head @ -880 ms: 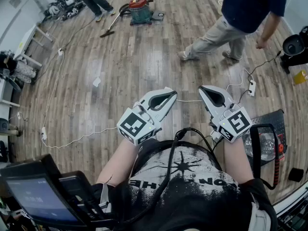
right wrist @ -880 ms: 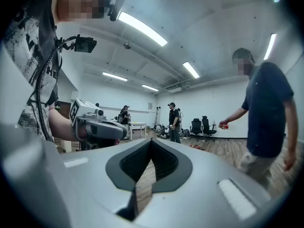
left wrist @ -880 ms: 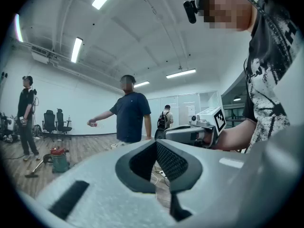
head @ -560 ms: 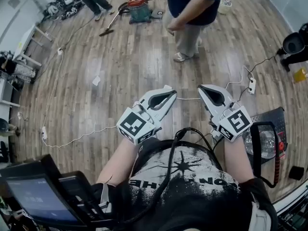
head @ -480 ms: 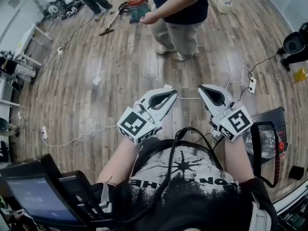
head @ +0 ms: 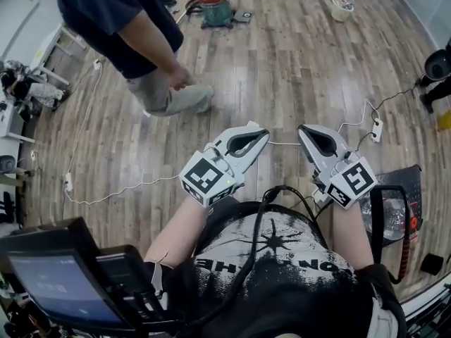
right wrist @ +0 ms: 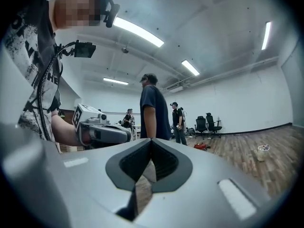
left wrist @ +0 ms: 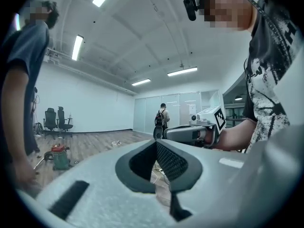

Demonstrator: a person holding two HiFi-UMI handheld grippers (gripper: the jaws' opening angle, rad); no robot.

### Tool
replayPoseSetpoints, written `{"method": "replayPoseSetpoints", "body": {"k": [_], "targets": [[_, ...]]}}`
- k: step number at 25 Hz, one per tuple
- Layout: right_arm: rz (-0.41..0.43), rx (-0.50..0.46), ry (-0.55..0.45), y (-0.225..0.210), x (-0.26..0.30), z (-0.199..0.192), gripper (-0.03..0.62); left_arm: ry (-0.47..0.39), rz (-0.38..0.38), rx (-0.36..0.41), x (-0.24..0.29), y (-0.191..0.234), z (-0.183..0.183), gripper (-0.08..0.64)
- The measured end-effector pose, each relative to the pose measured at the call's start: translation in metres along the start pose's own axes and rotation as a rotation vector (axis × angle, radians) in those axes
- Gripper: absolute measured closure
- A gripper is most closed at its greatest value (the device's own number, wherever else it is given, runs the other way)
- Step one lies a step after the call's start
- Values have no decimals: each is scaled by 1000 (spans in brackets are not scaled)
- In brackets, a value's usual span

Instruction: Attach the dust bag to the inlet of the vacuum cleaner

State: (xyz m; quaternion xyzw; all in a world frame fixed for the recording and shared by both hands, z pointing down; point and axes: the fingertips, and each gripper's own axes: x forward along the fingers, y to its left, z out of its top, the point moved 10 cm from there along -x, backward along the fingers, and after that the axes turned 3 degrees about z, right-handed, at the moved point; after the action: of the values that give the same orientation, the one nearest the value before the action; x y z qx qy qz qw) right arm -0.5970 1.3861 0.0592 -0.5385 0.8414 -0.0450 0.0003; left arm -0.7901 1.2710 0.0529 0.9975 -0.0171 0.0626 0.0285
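Note:
My left gripper and right gripper are held level in front of my chest, tips close together over the wooden floor. Both are shut with nothing between the jaws. In the left gripper view the left gripper has its jaws pressed together, and the right gripper shows beside it. The right gripper view shows the right gripper likewise shut. A red and green vacuum cleaner stands far off on the floor, also visible as the vacuum cleaner. I see no dust bag in any view.
A person walks across the floor at the upper left. A white cable and a power strip lie on the boards. A tape roll sits far right. A black unit with a clear container is at my right, a monitor at lower left.
The person has walked from the upper right across to the upper left of the floor. Both grippers have stayed almost where they were, still shut.

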Motion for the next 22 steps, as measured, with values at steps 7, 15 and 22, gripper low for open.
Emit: {"method": "replayPoseSetpoints", "body": {"k": [7, 15, 22], "targets": [[34, 8, -1, -7, 2, -1, 588, 30, 16, -13, 5, 3, -1, 563], [26, 44, 11, -25, 20, -16, 588, 52, 26, -32, 11, 32, -10, 563], [12, 71, 29, -64, 64, -22, 588, 74, -4, -65, 35, 90, -20, 563]]}}
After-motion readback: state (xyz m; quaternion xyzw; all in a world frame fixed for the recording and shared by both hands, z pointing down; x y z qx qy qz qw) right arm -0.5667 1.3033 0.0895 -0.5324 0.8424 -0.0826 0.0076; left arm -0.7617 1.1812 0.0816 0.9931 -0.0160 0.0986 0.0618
